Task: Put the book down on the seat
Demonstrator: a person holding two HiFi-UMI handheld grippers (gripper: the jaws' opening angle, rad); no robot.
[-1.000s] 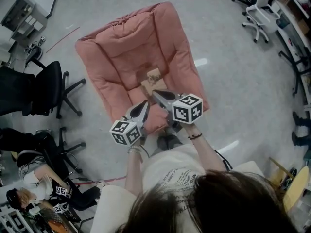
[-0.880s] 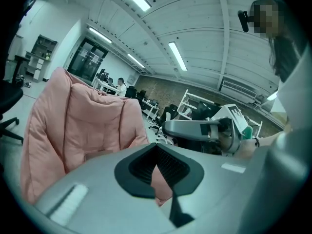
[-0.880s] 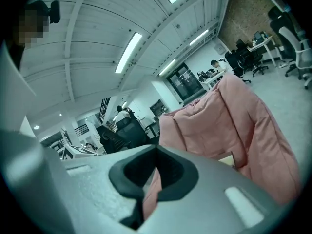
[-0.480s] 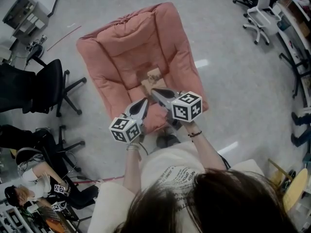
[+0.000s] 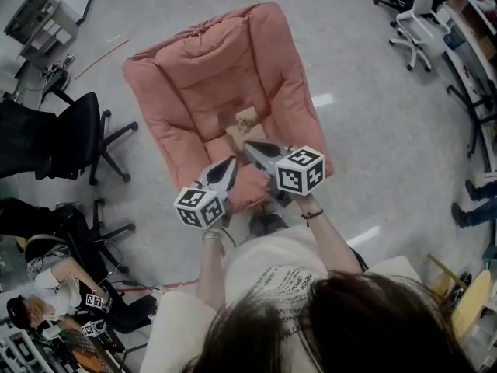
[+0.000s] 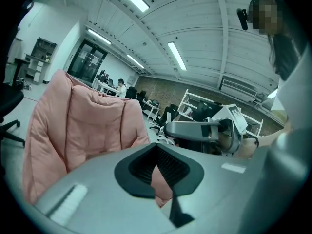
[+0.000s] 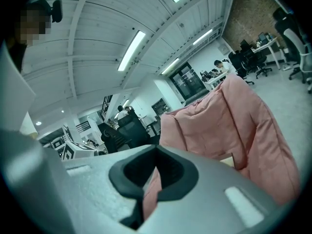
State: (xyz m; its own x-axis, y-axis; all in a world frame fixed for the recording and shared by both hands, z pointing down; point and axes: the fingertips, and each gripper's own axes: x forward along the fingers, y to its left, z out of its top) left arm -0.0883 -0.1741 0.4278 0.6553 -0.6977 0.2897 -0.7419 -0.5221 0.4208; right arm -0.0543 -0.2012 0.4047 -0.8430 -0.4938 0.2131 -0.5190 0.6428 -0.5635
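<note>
A tan book (image 5: 244, 123) lies flat on the seat of the pink padded chair (image 5: 186, 84), apart from both grippers. My left gripper (image 5: 231, 164) hangs over the seat's front edge, its jaws shut to a point with nothing in them. My right gripper (image 5: 248, 146) hovers just in front of the book, also shut and empty. In the left gripper view the closed jaws (image 6: 157, 156) face the chair's backrest (image 6: 92, 126), with the right gripper (image 6: 195, 129) alongside. The right gripper view shows its closed jaws (image 7: 156, 155) before the pink cushion (image 7: 229, 126).
Black office chairs (image 5: 74, 138) stand to the chair's left. A white office chair (image 5: 415, 10) and shelving (image 5: 474, 22) are at the far right. A seated person (image 5: 54, 286) is at lower left. Grey floor surrounds the pink chair.
Both grippers stay shut and hold almost the same place over the seat's front; the book has not moved.
</note>
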